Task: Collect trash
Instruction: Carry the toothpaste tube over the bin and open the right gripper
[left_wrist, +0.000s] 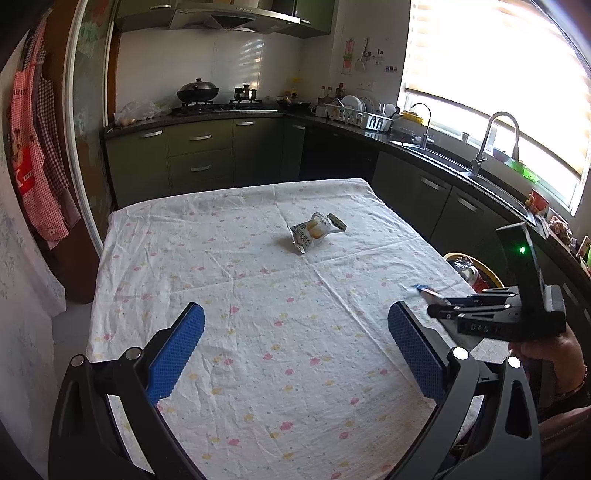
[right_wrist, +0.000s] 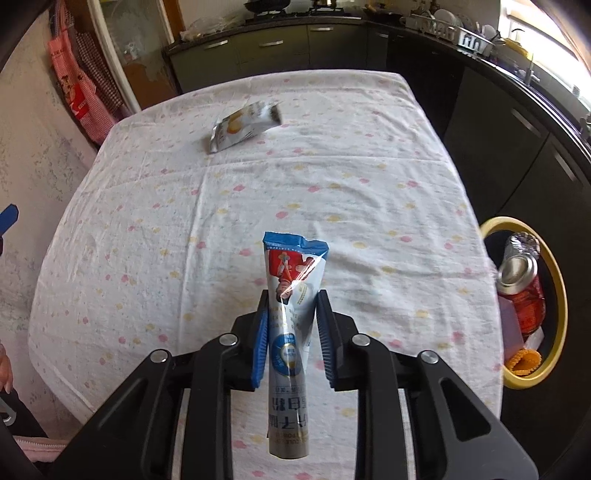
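Right gripper is clamped on the blue sachet; bin partly filled, snack wrapper left mid-table, left gripper open.

Black tongs, blue ribbed pads, silver bolts.

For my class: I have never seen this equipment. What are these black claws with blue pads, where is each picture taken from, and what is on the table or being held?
No robot here: a person holds a two-finger gripper in each hand, each with a camera looking along its fingers. In the left view the left gripper stands open, empty, above the flowered tablecloth. In the right view the right gripper is shut on a blue-and-white sachet wrapper. A snack packet lies on the cloth. Beside the table stands a yellow-rimmed bin holding a crushed can.
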